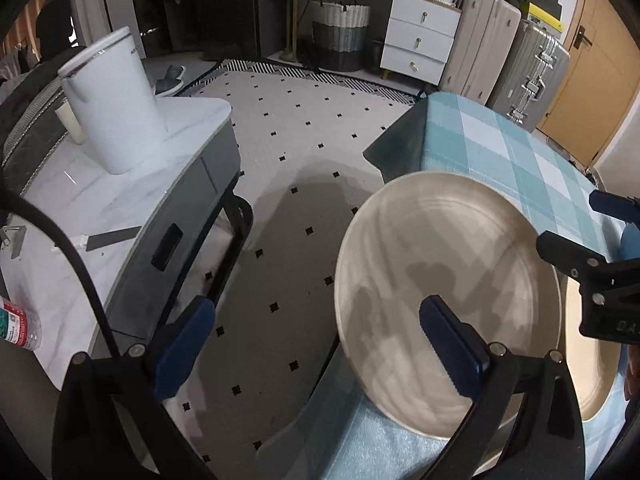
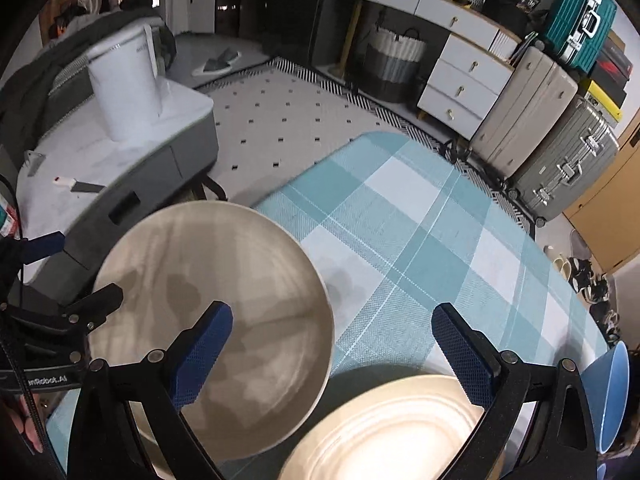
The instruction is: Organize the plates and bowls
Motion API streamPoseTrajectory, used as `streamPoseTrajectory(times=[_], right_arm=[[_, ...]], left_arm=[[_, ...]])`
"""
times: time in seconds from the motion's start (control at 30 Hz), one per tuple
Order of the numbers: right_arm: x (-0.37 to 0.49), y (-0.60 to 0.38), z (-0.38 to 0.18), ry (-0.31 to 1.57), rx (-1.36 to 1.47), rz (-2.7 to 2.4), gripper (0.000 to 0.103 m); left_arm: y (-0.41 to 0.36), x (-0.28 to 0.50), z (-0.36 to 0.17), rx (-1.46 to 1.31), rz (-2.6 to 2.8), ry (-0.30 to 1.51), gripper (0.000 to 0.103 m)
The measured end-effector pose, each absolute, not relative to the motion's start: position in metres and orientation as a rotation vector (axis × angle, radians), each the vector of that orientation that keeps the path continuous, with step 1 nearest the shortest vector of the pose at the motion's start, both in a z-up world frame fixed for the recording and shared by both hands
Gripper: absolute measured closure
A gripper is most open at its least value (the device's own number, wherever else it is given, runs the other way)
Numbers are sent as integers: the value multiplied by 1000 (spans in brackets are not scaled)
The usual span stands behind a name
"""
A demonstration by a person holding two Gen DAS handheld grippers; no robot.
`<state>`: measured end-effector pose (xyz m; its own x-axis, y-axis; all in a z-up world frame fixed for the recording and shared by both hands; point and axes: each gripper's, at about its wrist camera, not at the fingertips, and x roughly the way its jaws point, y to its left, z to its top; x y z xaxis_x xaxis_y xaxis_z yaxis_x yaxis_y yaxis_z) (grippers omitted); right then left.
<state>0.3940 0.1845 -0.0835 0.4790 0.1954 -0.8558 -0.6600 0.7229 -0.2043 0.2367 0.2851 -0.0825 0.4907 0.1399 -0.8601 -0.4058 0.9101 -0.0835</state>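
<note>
A large cream plate (image 1: 448,280) sits raised and tilted over the near corner of the blue checked table (image 1: 500,148); what bears it is hidden. My left gripper (image 1: 318,344) is open wide, its right finger lying across the plate's near part and its left finger over the floor. In the right wrist view the same plate (image 2: 224,280) is at lower left, with my open right gripper (image 2: 334,356) spanning its right rim. A second cream plate (image 2: 384,436) lies on the cloth under that gripper. A blue bowl (image 2: 612,392) stands at the right edge.
A marble-topped side table (image 1: 104,208) with a white bucket (image 1: 116,100) and a scraper stands left, across a strip of dotted rug (image 1: 288,152). Suitcases (image 2: 560,148), white drawers (image 2: 460,80) and a woven basket line the back wall.
</note>
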Motion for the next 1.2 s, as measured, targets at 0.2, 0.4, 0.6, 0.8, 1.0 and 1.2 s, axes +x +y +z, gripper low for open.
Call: streamPoseTrajectory(times=[0.2, 0.4, 0.6, 0.8, 1.0, 1.2], right_arm=[[405, 184, -96, 987, -561, 578, 35], [411, 182, -107, 1028, -552, 581, 43], [414, 182, -112, 1060, -543, 585, 57], [416, 180, -118, 1098, -526, 583, 71], [415, 174, -122, 1135, -451, 598, 86], [415, 170, -115, 1111, -408, 585, 93]], left_arm=[[287, 241, -89, -310, 307, 1011, 9], [288, 249, -94, -327, 285, 1039, 24], [285, 252, -96, -321, 272, 1055, 51], [288, 252, -99, -365, 257, 1046, 56], [286, 252, -98, -382, 208, 1034, 72], [284, 251, -96, -388, 187, 1038, 79]])
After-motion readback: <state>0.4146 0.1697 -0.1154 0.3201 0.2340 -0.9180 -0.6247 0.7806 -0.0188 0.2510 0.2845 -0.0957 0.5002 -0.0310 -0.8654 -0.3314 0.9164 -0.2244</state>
